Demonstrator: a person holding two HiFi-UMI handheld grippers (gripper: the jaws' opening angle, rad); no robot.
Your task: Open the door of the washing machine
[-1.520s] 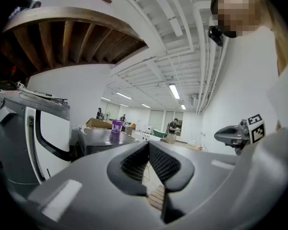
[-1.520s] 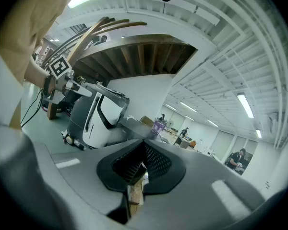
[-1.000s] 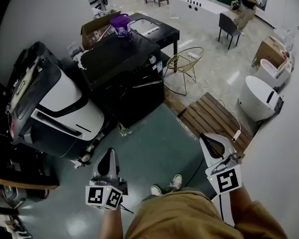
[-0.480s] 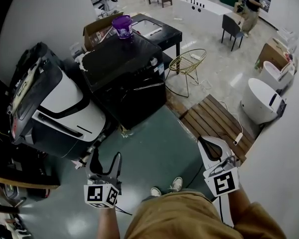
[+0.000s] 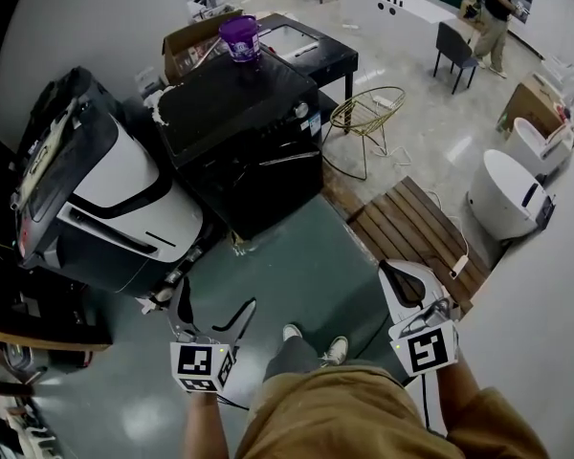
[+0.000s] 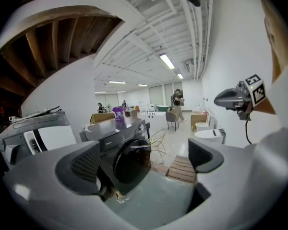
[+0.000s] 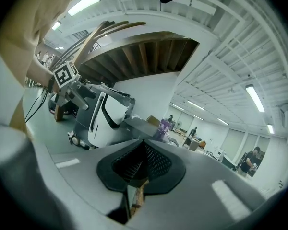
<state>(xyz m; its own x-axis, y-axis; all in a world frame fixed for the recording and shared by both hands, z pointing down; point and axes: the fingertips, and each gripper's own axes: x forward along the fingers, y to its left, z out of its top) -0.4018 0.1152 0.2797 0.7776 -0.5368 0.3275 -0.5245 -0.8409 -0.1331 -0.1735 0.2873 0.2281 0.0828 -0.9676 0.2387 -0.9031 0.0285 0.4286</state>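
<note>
Underfoot, green floor (image 5: 297, 266) spreads; black washing machine (image 5: 253, 156) stands near wooden platform (image 5: 407, 223).

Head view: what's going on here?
A person with tongs in each hand stands facing a black front-loading washing machine. Its round dark door looks shut, and nothing touches it yet. The left tongs have just been opening, with nothing between them, and point toward that door. The right tongs are shut and empty, held off to the side.
</note>
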